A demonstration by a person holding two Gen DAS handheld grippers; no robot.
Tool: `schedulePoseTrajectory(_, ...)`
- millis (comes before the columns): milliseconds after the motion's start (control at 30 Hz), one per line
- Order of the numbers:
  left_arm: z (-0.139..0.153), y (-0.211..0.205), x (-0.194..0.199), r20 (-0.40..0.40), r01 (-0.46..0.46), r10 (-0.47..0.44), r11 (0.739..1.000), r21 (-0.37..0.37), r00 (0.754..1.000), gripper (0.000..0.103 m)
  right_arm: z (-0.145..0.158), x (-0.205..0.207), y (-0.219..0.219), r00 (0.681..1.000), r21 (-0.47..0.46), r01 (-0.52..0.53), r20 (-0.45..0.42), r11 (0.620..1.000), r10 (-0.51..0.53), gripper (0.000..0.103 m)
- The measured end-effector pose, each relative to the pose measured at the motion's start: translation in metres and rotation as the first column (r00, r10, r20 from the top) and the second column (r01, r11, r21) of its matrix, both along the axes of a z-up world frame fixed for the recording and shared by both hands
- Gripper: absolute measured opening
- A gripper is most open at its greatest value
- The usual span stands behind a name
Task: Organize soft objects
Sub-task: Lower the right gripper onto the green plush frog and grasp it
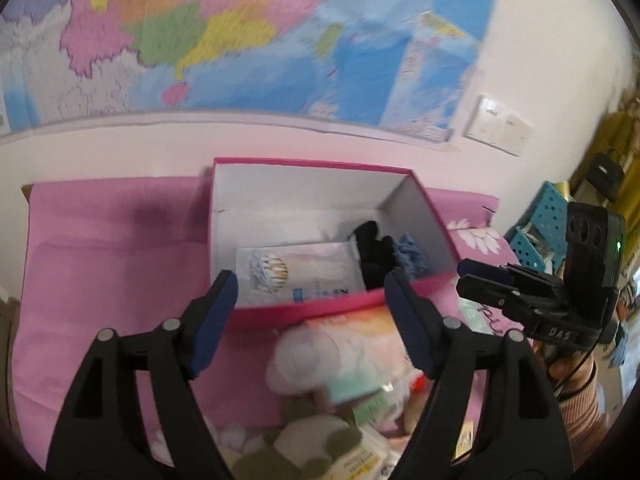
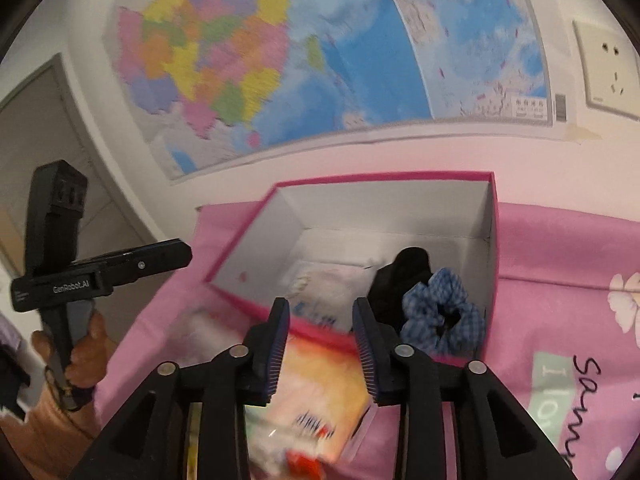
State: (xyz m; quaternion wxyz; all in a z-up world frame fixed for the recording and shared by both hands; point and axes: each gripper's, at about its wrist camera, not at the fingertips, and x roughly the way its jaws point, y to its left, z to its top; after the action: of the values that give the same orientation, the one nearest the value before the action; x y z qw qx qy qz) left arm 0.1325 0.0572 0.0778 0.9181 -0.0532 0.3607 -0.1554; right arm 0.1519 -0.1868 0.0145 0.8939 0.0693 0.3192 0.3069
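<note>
A pink box [image 1: 320, 165] with white inner walls stands open on the pink cloth. It holds a white printed packet [image 1: 304, 268], a black cloth [image 1: 376, 252] and a blue checked scrunchie [image 1: 412, 258]. My left gripper [image 1: 310, 284] hangs open over the box's near wall with nothing between its fingers. A blurred pile of soft packets [image 1: 340, 380] lies below it. In the right wrist view my right gripper [image 2: 320, 308] stands open at the box's [image 2: 380, 178] near edge. An orange-white packet [image 2: 320, 396] lies under its fingers, apart from the pads. The scrunchie [image 2: 440, 316] sits in the near right corner.
A pink flowered cloth [image 2: 560, 264] covers the surface. A coloured map [image 1: 240, 40] and a wall socket [image 2: 604, 72] hang on the wall behind the box. Teal baskets [image 1: 548, 208] stand at the right. A grey door [image 2: 40, 140] is at the left.
</note>
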Motion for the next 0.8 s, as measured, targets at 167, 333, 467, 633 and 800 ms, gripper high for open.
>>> schedulePoseTrajectory(167,-0.005,-0.001,-0.036,0.019,0.03,-0.031,0.999,0.026,0.999,0.078,0.007,-0.041,-0.005,0.997,0.026,-0.073,0.032,0.997,0.072,0.042)
schedulePoseTrajectory(333,-0.026,0.009,-0.064,-0.003,0.012,-0.012,0.999,0.041,1.0,0.078,0.001,-0.07,0.003,0.988,0.026,-0.151,0.023,0.988,0.15,0.045)
schedulePoseTrajectory(467,-0.047,0.024,-0.083,-0.044,-0.012,0.012,1.0,0.009,0.999,0.078,-0.008,-0.085,0.022,0.976,0.019,-0.217,0.004,0.976,0.217,0.049)
schedulePoseTrajectory(633,-0.066,0.041,-0.1,-0.079,-0.049,0.049,0.999,-0.003,0.996,0.078,-0.03,-0.087,0.056,0.958,-0.008,-0.284,-0.052,0.959,0.283,0.053)
schedulePoseTrajectory(800,-0.083,0.052,-0.112,-0.116,-0.075,0.072,0.997,-0.025,0.991,0.078,-0.051,-0.081,0.088,0.94,-0.01,-0.327,-0.109,0.945,0.324,0.053)
